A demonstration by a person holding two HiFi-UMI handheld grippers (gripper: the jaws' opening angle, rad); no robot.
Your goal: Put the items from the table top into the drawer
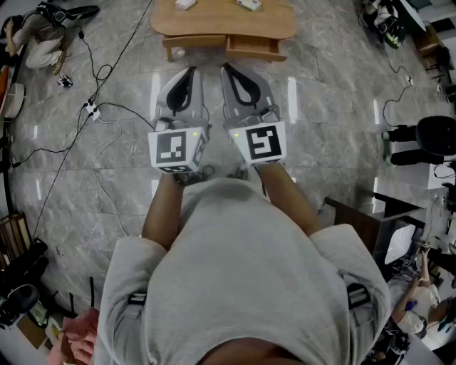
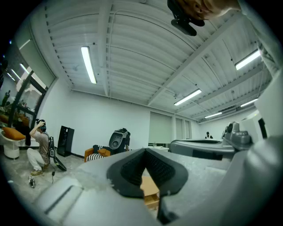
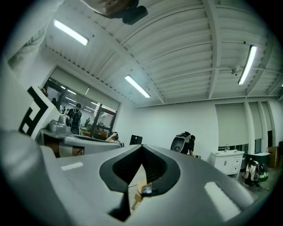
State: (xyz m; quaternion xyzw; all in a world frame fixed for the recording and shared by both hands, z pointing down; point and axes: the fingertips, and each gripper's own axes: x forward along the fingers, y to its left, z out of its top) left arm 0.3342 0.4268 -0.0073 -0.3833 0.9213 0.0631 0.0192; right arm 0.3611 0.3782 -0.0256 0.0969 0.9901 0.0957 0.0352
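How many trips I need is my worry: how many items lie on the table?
2: one white item left of the table's middle, another right of it. The picture's edge cuts the table, so more may be hidden.

Light grey T-shirt [image 1: 242,271]; grey left gripper [image 1: 191,70], right gripper [image 1: 226,67]

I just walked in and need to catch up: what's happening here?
A person stands holding a claw in each hand, side by side. The left claw and right claw are both shut and empty. Ahead, apart from them, is a low wooden table with small white items on top and a drawer that looks pulled out. Nothing is picked up yet.
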